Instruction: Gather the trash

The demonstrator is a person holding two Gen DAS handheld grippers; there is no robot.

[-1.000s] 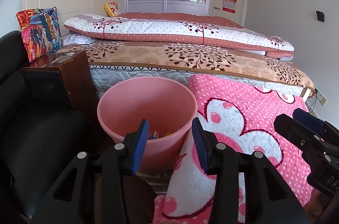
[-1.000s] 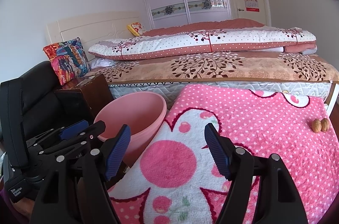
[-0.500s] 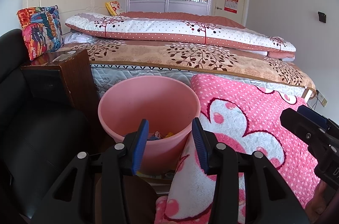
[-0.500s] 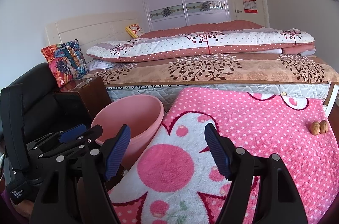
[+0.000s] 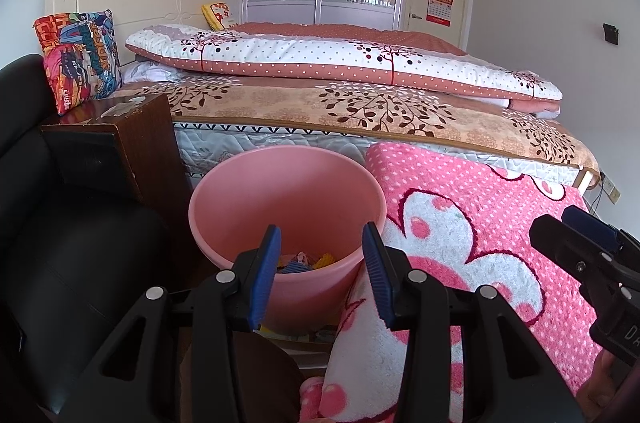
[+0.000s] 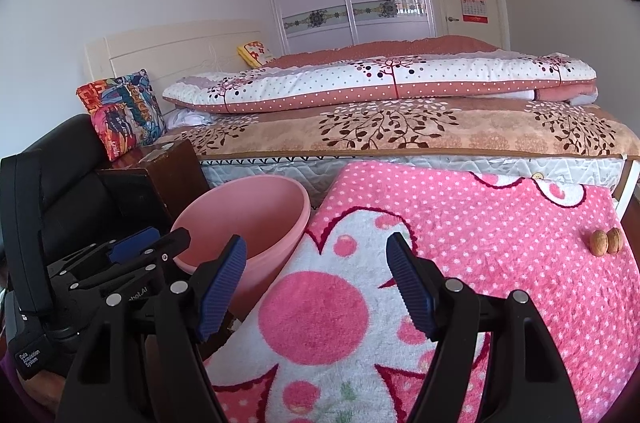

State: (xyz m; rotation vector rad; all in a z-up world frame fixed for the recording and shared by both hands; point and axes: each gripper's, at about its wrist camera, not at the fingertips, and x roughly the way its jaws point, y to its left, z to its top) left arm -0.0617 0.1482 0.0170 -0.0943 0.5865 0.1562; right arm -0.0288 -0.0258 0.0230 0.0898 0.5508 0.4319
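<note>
A pink plastic bin (image 5: 288, 207) (image 6: 256, 223) stands on the floor between a dark nightstand and a pink dotted blanket; several scraps of trash (image 5: 306, 259) lie at its bottom. My left gripper (image 5: 320, 263) hovers open just over the bin's near rim, nothing between its blue pads. My right gripper (image 6: 316, 279) is open and empty above the blanket (image 6: 460, 243), to the right of the bin. Two walnuts (image 6: 607, 242) rest side by side on the blanket at the far right. The right gripper's tip (image 5: 576, 243) shows at the right edge of the left wrist view.
A black leather seat (image 5: 60, 263) fills the left side. The dark wooden nightstand (image 5: 132, 143) stands behind the bin, with a colourful cushion (image 5: 78, 57) on it. A bed (image 5: 360, 103) with folded quilts runs across the back; wardrobe and door lie beyond.
The view has shifted only slightly. Both grippers stay open and empty, the left one still over the bin's rim.
</note>
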